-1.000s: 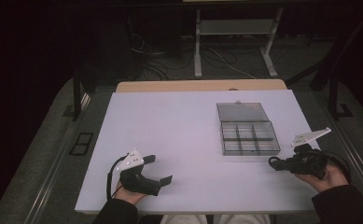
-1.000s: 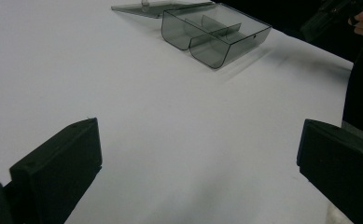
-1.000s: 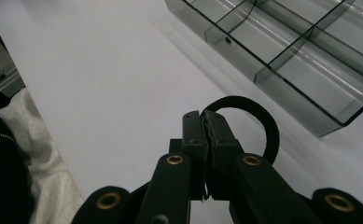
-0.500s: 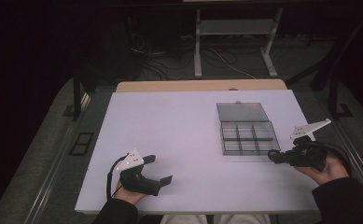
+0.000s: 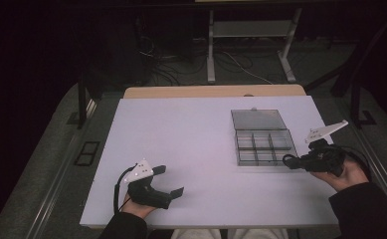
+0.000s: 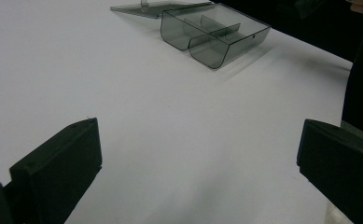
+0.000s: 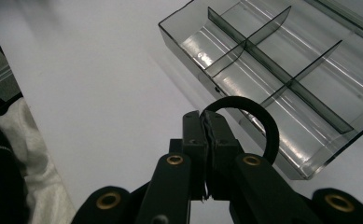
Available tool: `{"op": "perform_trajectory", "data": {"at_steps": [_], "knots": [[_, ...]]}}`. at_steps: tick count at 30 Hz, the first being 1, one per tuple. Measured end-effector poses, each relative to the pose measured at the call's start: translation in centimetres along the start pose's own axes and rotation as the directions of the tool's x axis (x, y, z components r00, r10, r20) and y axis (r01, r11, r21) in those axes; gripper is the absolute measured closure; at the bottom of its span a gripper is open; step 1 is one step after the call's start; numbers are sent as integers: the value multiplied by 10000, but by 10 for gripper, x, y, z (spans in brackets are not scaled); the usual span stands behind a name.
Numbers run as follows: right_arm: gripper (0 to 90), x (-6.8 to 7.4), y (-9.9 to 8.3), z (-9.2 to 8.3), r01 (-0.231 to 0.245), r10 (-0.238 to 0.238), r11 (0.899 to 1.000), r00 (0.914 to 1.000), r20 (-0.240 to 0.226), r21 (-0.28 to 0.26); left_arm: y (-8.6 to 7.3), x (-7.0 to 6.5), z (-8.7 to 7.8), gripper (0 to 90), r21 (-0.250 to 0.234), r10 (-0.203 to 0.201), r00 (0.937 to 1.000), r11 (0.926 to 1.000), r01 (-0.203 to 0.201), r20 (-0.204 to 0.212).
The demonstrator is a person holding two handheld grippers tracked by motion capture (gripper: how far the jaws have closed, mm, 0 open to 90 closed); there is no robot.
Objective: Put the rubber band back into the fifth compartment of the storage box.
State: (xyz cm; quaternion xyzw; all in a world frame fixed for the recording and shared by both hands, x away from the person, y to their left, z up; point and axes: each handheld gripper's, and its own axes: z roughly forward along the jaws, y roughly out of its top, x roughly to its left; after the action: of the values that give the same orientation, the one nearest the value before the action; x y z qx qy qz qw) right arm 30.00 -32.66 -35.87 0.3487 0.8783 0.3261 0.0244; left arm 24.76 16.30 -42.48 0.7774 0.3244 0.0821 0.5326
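Raised and carried toward the compartment box [image 5: 263, 144], the right gripper [image 5: 286, 161] is clamped on a black hair tie [image 7: 249, 122], likely for dropping in; the left gripper [image 5: 173, 185] is held open.

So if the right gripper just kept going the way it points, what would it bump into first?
Probably the clear box. The right gripper, shut on a black band, points at the box's near wall from close by, with bare table between. It may be held above the rim, so it could pass over the wall into a compartment.

free: bare table [image 5: 181, 134] left and centre | obstacle: open compartment box [image 5: 261, 142] right, lid flat behind
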Motion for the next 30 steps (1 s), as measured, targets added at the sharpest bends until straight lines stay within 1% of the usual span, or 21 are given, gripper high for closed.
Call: {"op": "perform_trajectory", "data": {"at_steps": [6, 24, 30], "knots": [[874, -3, 6, 0, 16, -16, 10000, 10000, 19, 3, 0, 0, 0, 0, -9, -17, 10000, 10000, 17, -2], [874, -16, 33, -4, 7, -7, 10000, 9999, 171, 7, 0, 0, 0, 0, -10, -4, 10000, 10000, 4, 2], [874, -20, 42, -3, 30, -30, 10000, 9998, 190, 32, 0, 0, 0, 0, -12, -12, 10000, 10000, 11, -4]]}}
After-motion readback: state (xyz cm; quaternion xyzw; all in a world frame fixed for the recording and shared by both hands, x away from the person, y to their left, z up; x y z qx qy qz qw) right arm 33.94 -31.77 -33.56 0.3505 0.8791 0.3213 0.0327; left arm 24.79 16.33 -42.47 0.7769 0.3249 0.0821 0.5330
